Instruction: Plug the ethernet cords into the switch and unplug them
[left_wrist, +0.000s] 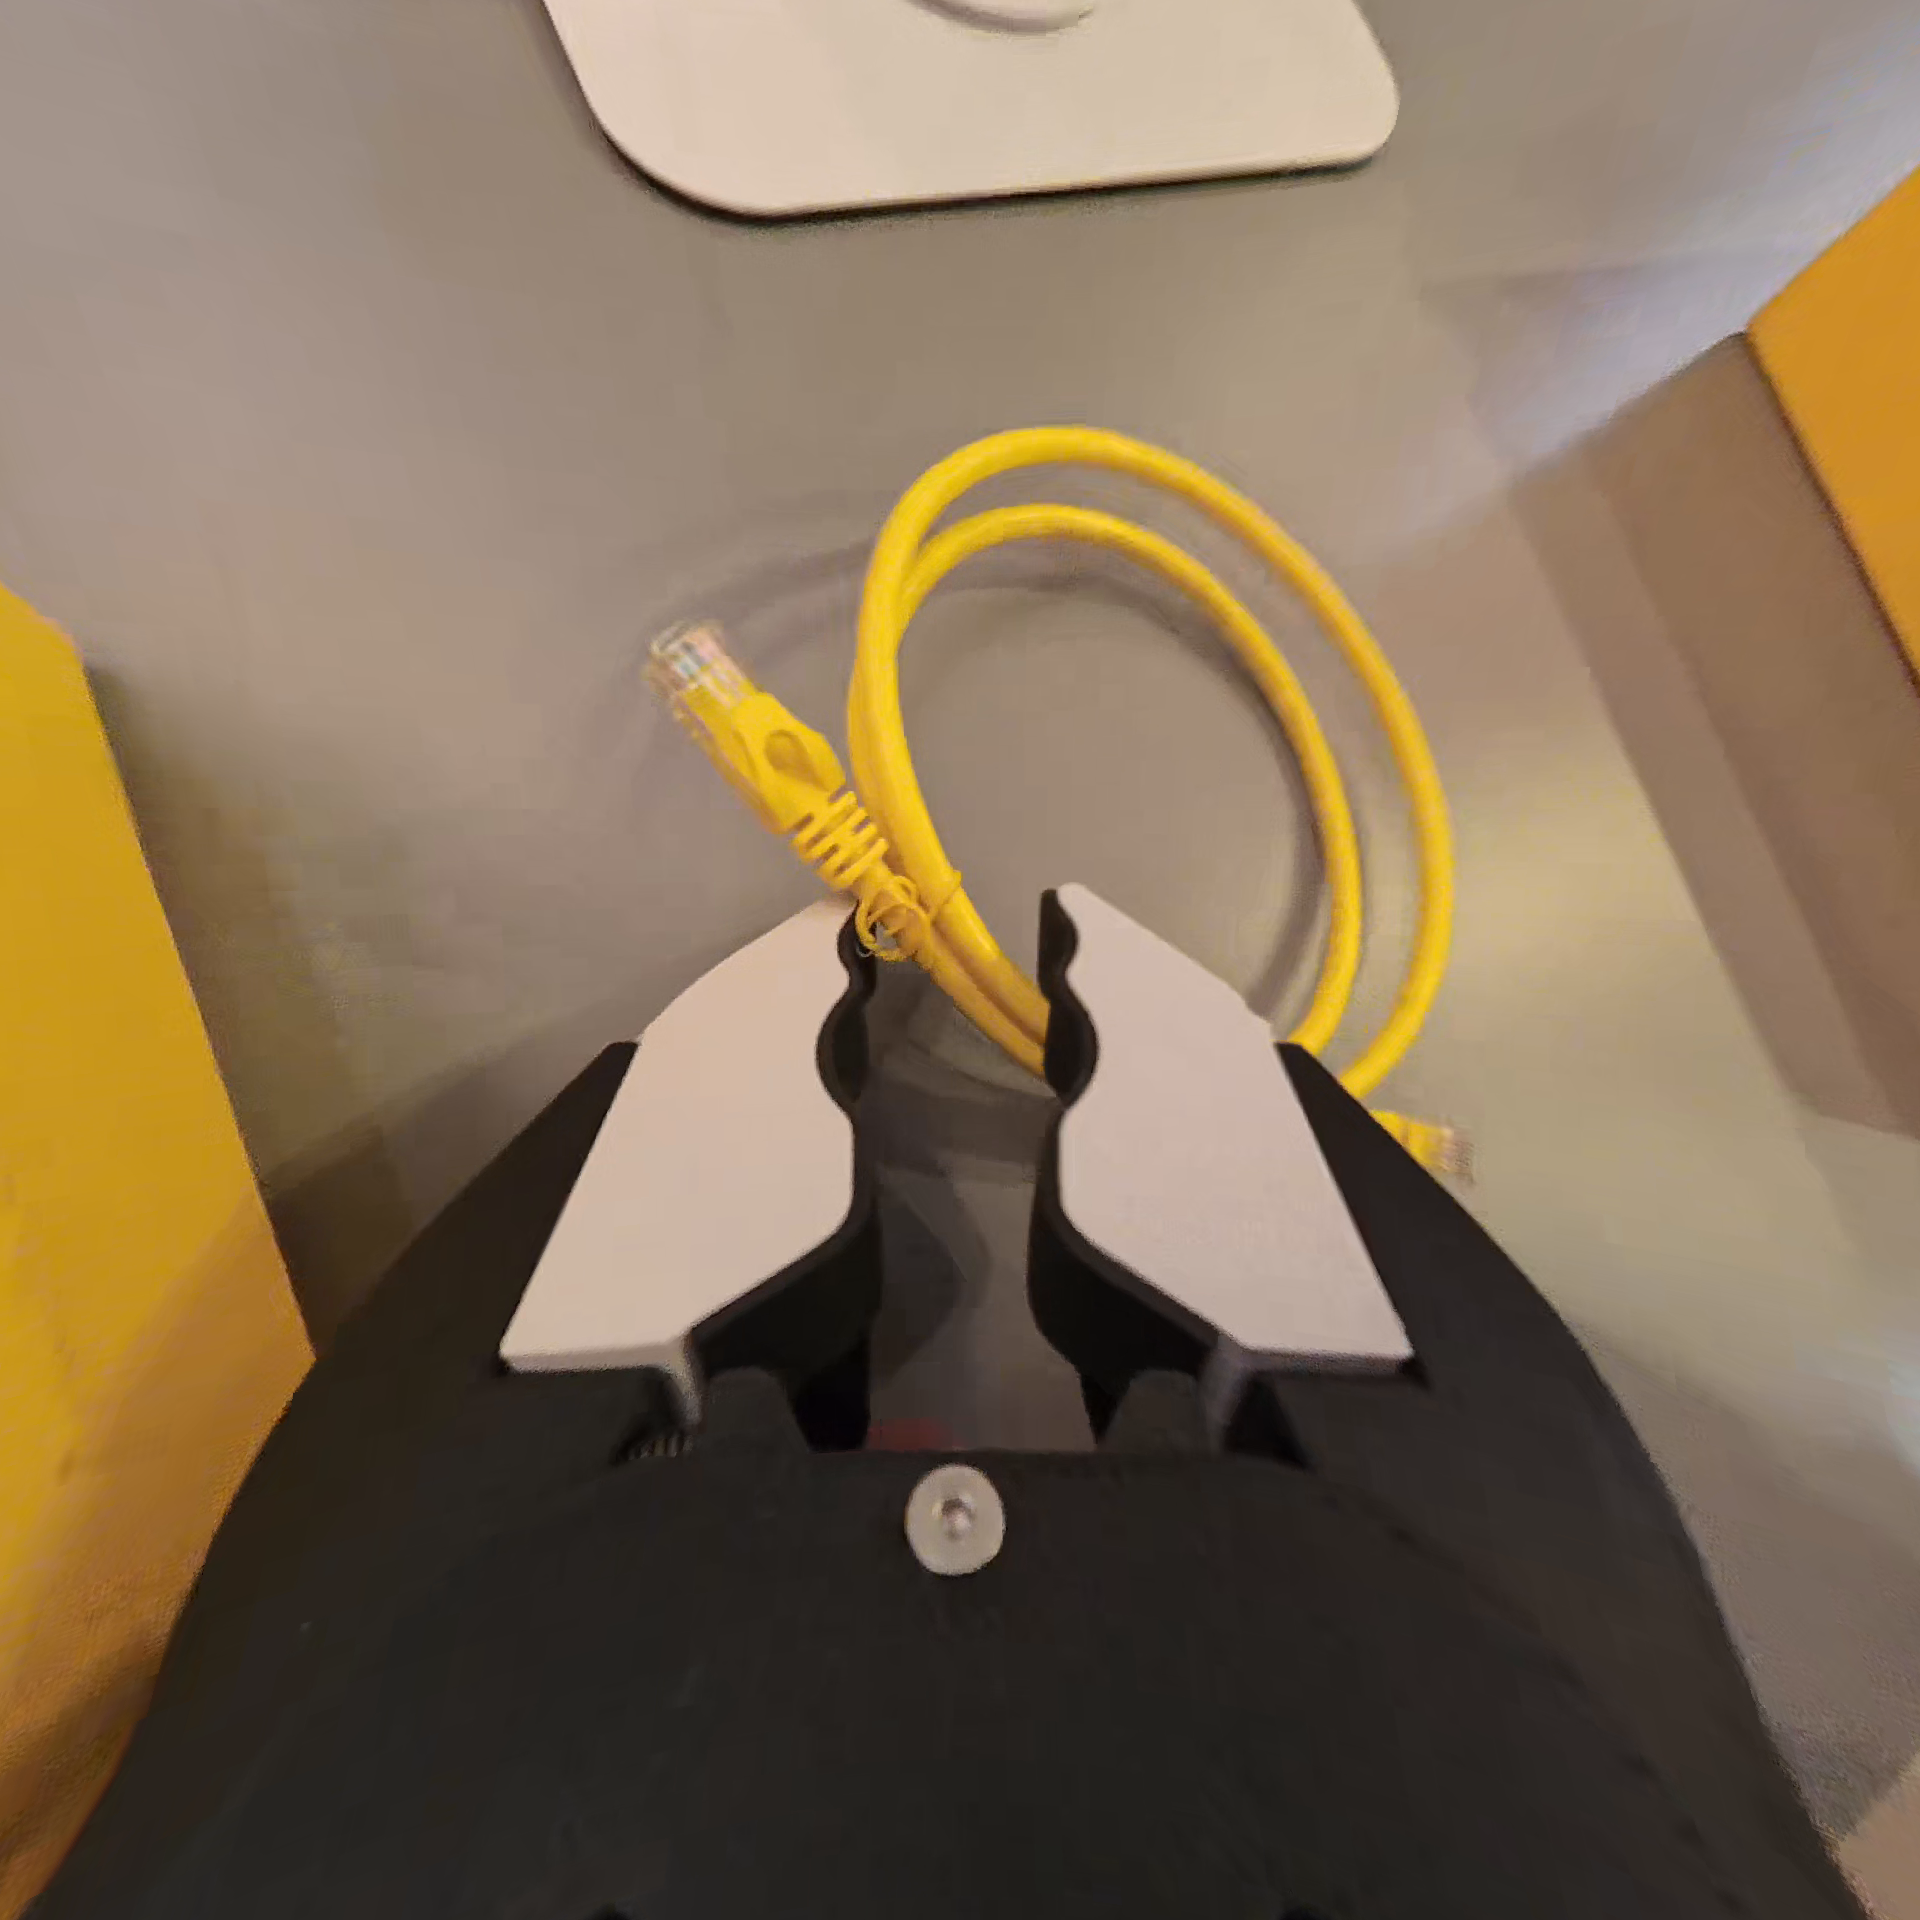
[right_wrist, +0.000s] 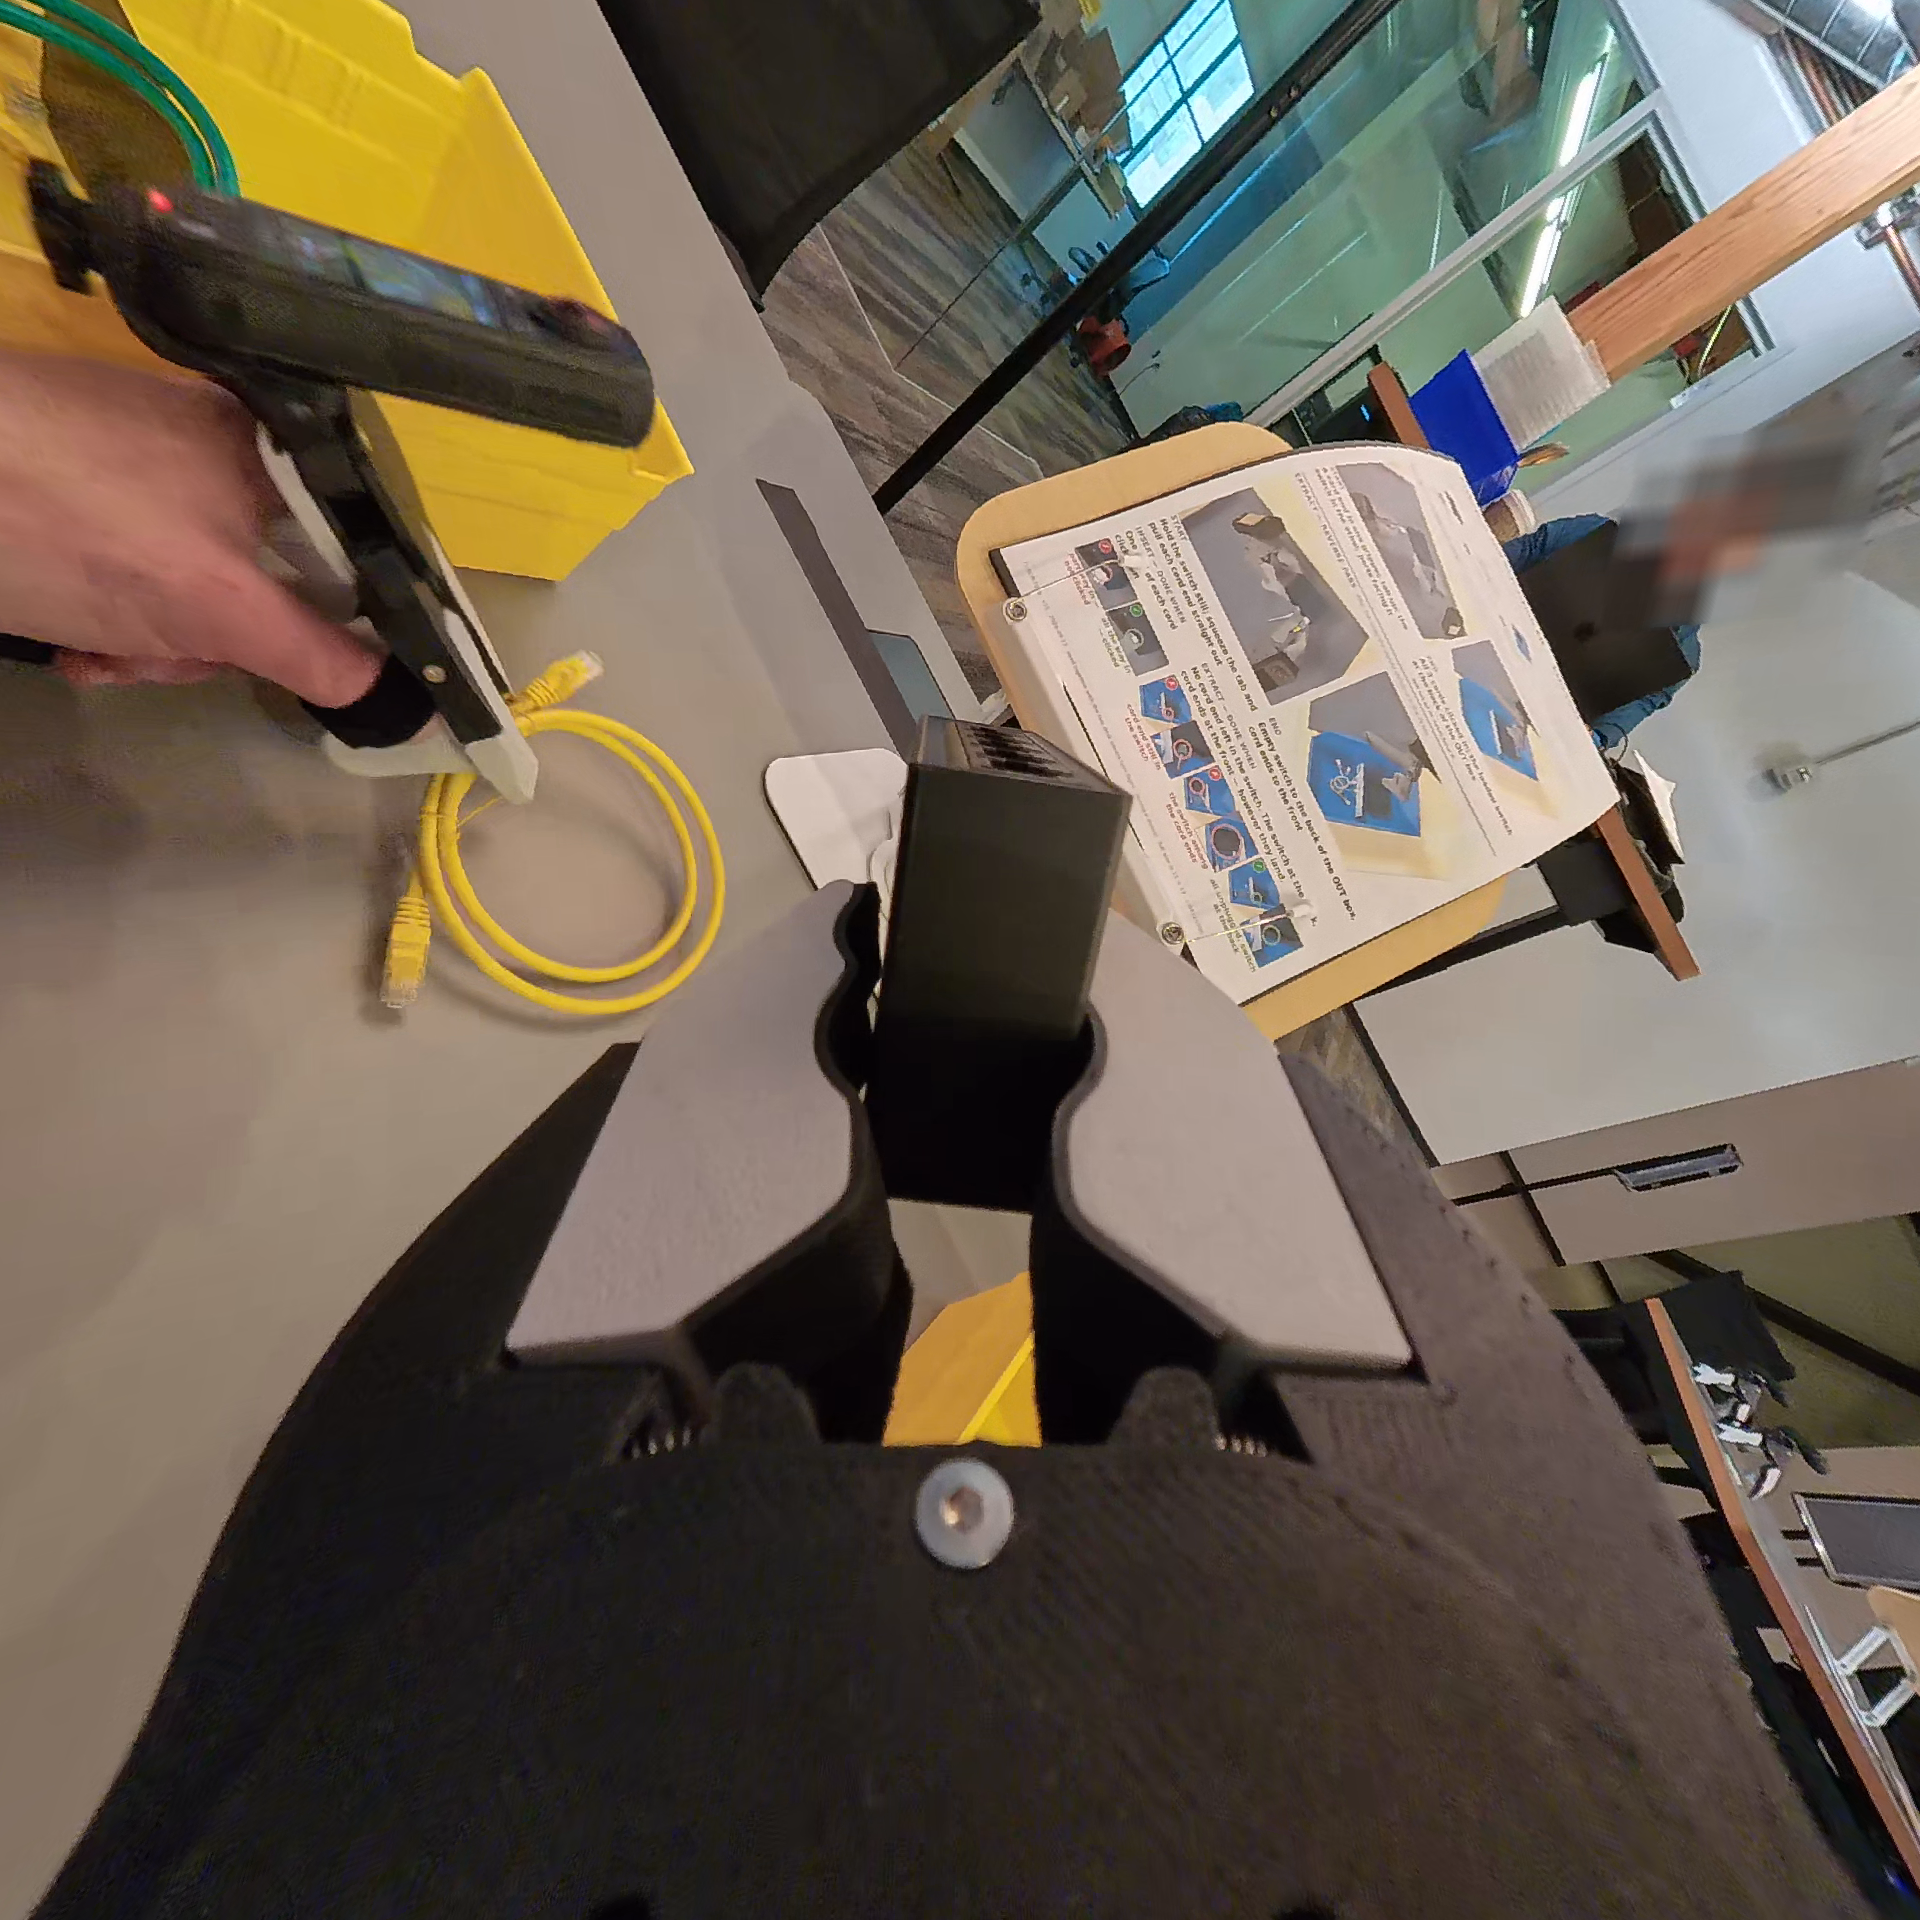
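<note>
Right gripper: jaws clamped on the black switch, held above the bench. Left gripper: jaws parted, tips at the coiled yellow ethernet cord lying left of the switch, nothing gripped.

Even, soft indoor lighting; daylight enters through distant windows in the right wrist view. Wide-angle distortion bends both frames' edges. Motion blur smears the hand and the table, which carries faint sheen and soft shadows.
</note>
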